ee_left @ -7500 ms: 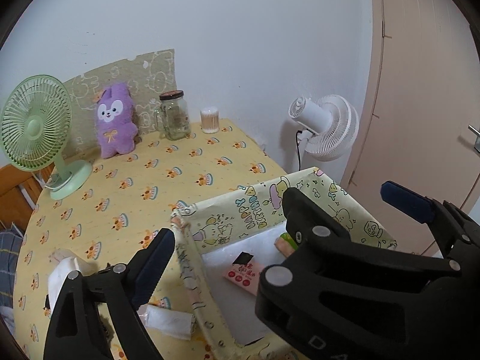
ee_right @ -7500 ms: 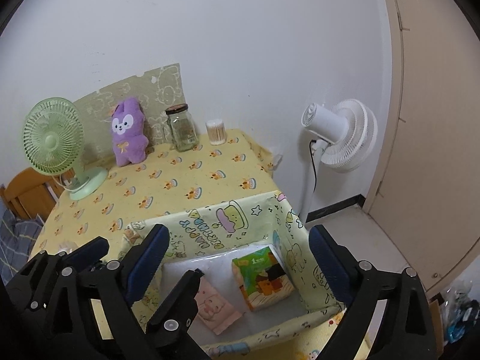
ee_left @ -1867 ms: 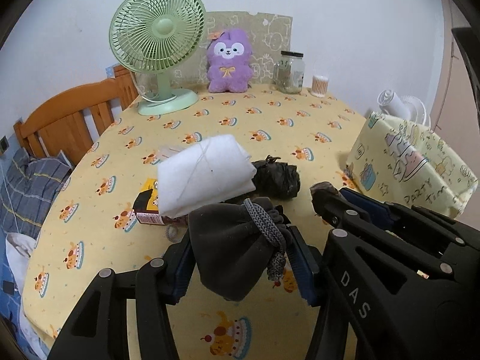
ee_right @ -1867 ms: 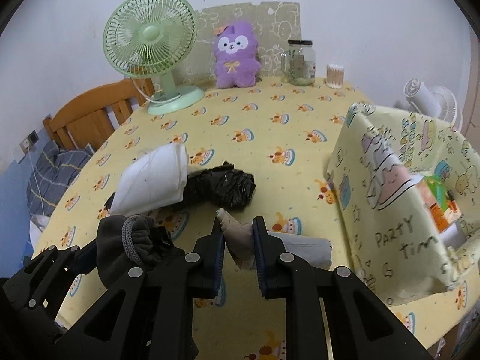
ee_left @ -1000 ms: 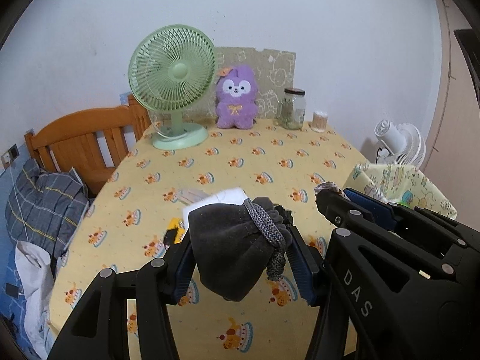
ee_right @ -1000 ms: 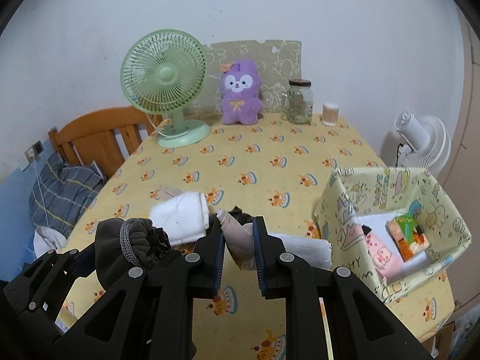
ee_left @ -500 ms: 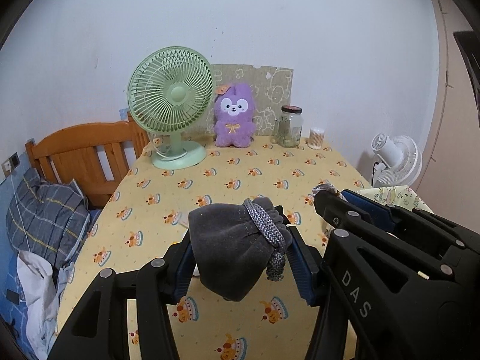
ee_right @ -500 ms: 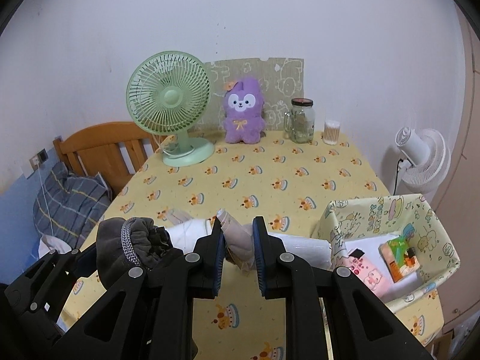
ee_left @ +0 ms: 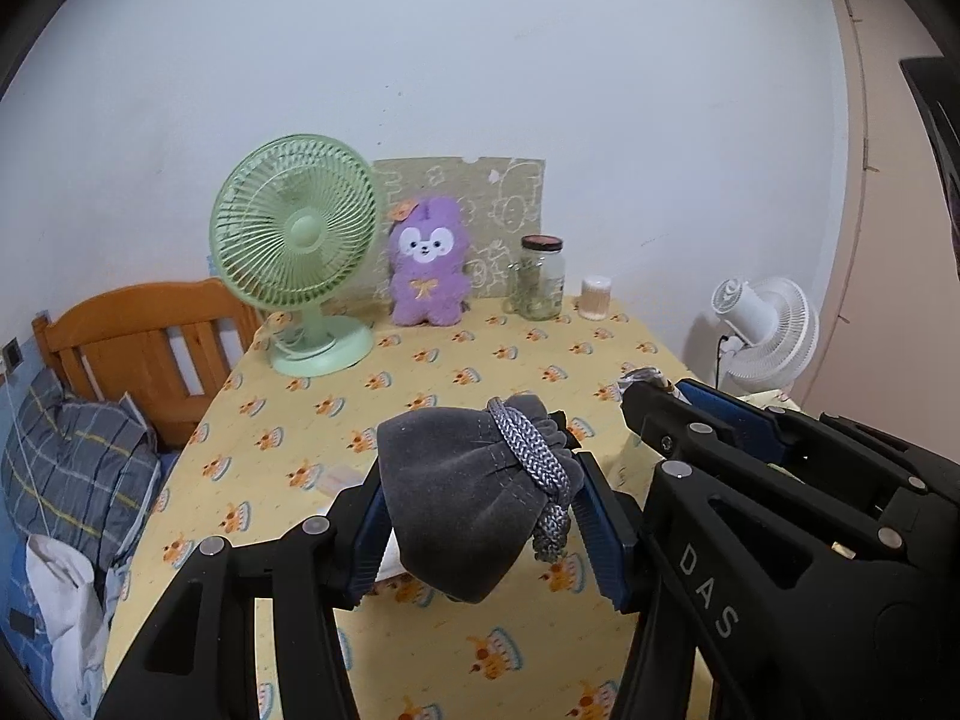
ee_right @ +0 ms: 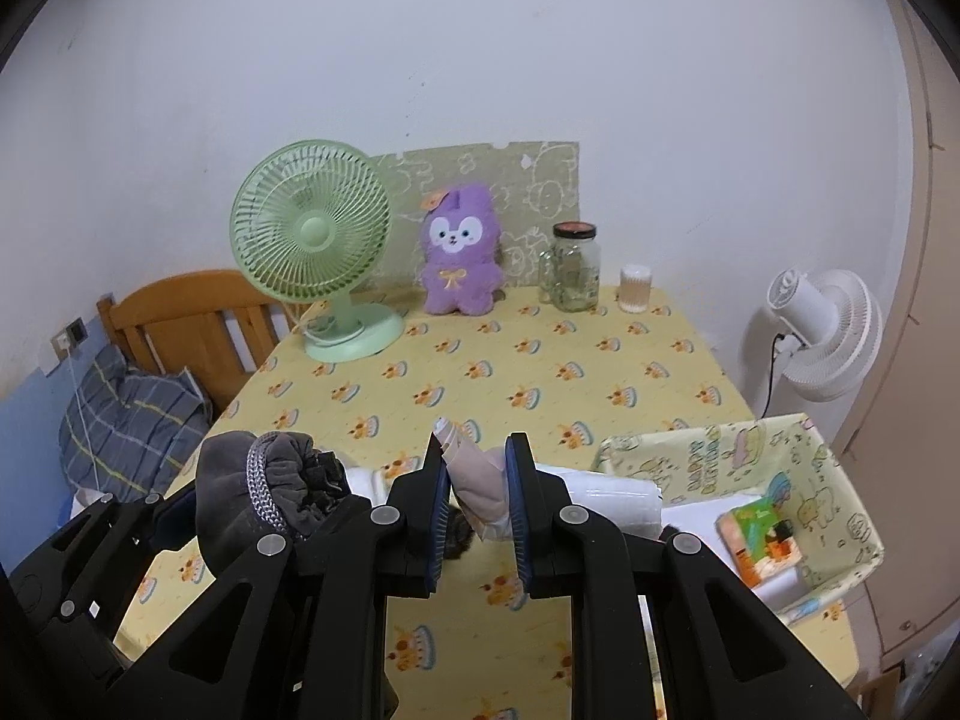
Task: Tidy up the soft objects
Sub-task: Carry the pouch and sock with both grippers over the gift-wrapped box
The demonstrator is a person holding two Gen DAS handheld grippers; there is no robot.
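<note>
Spreading below both of our claws is a surface (ee_right: pixel 540 372) dressed in a yellow cloth printed with small cakes. Beside its left edge stands a wooden bed frame (ee_right: pixel 180 318), with a grey checked pillow (ee_right: pixel 126 414) lying near it. At the far end of the surface a green desk fan (ee_right: pixel 312 240) stands upright, and just to its right a purple plush rabbit (ee_right: pixel 459 258) sits against a patterned board (ee_right: pixel 540 180). Next to the rabbit are a glass jar (ee_right: pixel 570 270) and a small cotton-swab tub (ee_right: pixel 635 288). A white floor fan (ee_right: pixel 822 324) stands beyond the right edge.

At the near right corner sits an open fabric storage box (ee_right: pixel 708 456) printed with cartoons, holding a small colourful packet (ee_right: pixel 762 537).

We hold our left claw (ee_left: pixel 486 510) raised above the surface, its two fingers closed around a grey velvet drawstring pouch (ee_left: pixel 462 498), whose braided cord hangs over the front.

We hold our right claw (ee_right: pixel 477 498) raised too, just left of the box, its fingers pressed narrowly on a beige soft cloth item (ee_right: pixel 474 480) that pokes up between them. Below and behind it lies a white folded cloth (ee_right: pixel 606 498); we cannot tell whether it touches the held piece.
</note>
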